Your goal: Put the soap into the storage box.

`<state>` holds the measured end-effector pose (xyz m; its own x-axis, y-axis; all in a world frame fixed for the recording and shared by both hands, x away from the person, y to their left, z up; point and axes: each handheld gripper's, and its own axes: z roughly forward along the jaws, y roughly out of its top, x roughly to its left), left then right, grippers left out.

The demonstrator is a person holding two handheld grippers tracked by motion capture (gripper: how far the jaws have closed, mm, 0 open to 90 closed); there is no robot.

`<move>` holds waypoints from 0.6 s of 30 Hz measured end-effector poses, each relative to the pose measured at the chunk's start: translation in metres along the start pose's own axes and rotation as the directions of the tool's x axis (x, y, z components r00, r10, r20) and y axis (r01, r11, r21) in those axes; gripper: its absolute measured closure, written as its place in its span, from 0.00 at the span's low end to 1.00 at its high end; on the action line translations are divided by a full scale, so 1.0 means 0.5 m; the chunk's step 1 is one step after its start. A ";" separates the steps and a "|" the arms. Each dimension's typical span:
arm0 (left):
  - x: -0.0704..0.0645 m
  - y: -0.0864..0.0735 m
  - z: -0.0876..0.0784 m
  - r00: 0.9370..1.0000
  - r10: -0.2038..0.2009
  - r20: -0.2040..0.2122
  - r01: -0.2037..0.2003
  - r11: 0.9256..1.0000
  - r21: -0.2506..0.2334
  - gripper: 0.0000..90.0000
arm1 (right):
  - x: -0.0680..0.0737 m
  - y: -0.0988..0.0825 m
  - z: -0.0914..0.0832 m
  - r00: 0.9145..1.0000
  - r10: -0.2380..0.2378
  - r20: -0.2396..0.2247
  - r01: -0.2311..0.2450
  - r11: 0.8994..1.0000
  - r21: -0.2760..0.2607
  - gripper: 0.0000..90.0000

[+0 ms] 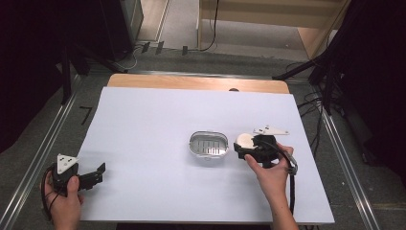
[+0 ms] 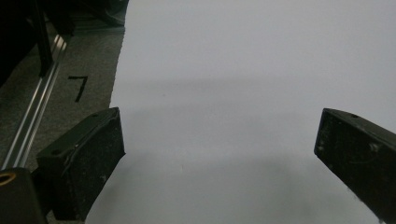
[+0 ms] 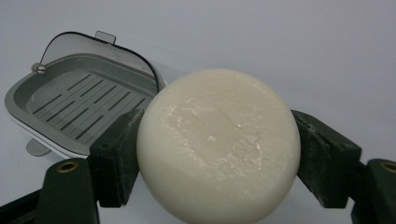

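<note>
The right gripper [image 3: 217, 154] clamps a round cream-white soap bar [image 3: 218, 145] beside the grey slotted soap dish [image 3: 70, 100], where its slick surface risks slipping; the left gripper [image 2: 219, 158] stands wide, empty.

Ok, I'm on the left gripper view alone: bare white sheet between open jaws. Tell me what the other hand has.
Observer: The right gripper is shut on a round, cream bar of soap, one pad pressing each side.
Operator: Say where it should go.
Observer: Probably the grey soap dish, open near the middle of the white sheet, just left of the soap in the high view.
Operator: Check the dish is free.
Observer: Its slotted tray is bare, and its lid is tipped back behind it.
</note>
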<state>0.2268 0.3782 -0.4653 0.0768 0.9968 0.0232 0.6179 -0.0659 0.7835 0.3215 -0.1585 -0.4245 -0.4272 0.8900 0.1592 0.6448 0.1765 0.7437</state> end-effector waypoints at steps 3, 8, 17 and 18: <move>0.000 0.000 0.000 1.000 -0.001 0.000 0.001 1.000 -0.001 0.02 | 0.004 0.005 0.001 1.000 -0.006 -0.006 0.006 1.000 -0.003 0.27; 0.001 0.000 0.000 1.000 -0.005 0.000 0.005 1.000 -0.001 0.02 | 0.013 0.013 0.002 1.000 -0.015 -0.013 0.015 1.000 -0.006 0.27; 0.001 0.000 0.000 1.000 -0.004 0.001 0.004 1.000 0.001 0.02 | 0.038 0.027 0.012 0.999 -0.028 -0.031 0.027 1.000 -0.010 0.27; 0.001 0.000 0.000 1.000 -0.003 0.001 0.003 1.000 0.001 0.02 | 0.038 0.027 0.012 0.999 -0.028 -0.031 0.027 1.000 -0.010 0.27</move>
<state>0.2269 0.3786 -0.4653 0.0762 0.9969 0.0201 0.6190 -0.0631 0.7828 0.3260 -0.1365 -0.4152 -0.4645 0.8712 0.1591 0.6268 0.1966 0.7540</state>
